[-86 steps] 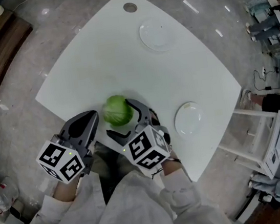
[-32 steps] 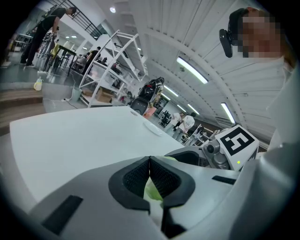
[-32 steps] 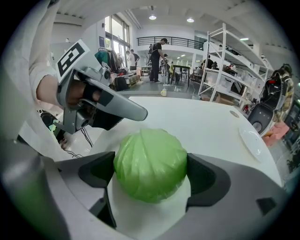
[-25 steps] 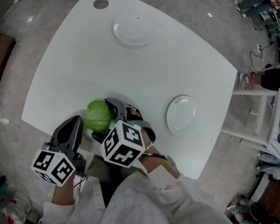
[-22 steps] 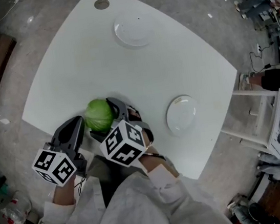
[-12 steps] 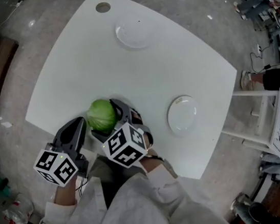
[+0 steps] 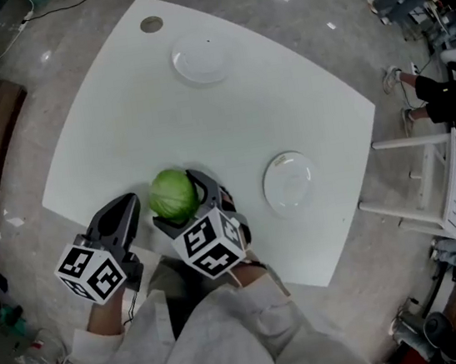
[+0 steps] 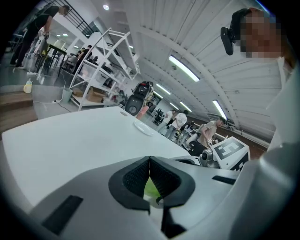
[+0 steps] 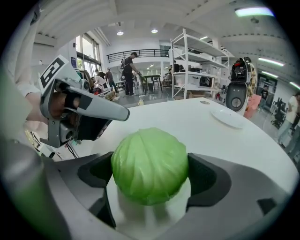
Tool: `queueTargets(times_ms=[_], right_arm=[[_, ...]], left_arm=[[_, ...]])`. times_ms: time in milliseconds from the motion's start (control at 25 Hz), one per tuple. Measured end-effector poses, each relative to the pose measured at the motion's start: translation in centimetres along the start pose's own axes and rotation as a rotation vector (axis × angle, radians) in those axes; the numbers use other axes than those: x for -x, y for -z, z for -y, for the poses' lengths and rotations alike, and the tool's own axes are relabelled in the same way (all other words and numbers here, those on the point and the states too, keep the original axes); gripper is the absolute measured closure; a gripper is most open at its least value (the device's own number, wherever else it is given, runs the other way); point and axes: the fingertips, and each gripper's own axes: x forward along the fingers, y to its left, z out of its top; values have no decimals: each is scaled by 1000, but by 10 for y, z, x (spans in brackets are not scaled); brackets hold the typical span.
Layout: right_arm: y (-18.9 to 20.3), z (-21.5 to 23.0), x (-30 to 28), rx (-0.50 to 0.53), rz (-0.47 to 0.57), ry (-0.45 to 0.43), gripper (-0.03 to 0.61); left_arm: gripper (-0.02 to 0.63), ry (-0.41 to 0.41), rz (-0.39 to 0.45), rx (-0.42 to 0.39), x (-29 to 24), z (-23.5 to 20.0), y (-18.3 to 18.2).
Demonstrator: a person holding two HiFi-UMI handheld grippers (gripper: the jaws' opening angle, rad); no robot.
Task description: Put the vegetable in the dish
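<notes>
At table (image 7: 227, 118) edge | right tongs (image 9: 150, 187) clamp cabbage (image 7: 171, 195) (snug between jaws) | left tongs (image 8: 149, 180) closed, empty

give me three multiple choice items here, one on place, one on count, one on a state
1. Where is the cabbage? A on the floor; B between the right gripper's fingers; C on a shelf.
2. How many plates are on the table? A one; B two; C four.
3. The left gripper's fingers are: A shut, nothing between; B wide apart; C clamped on a cup.
Answers: B, the fingers flank it in the right gripper view; B, one far, one nearer; A, they meet in the left gripper view.
</notes>
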Motion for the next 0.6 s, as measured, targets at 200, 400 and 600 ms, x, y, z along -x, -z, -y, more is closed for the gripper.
queueTargets(times_ms=[200, 400, 600], right_arm=[[-2, 11, 23, -26, 47, 52, 113], [4, 32, 52, -80, 80, 119, 113], [17, 60, 89, -139, 112, 215, 112]], left_arm=[[606, 43, -20, -38, -8, 18, -2], [606, 102, -51, -79, -25, 44, -1], [606, 185, -88, -144, -47, 83, -1]])
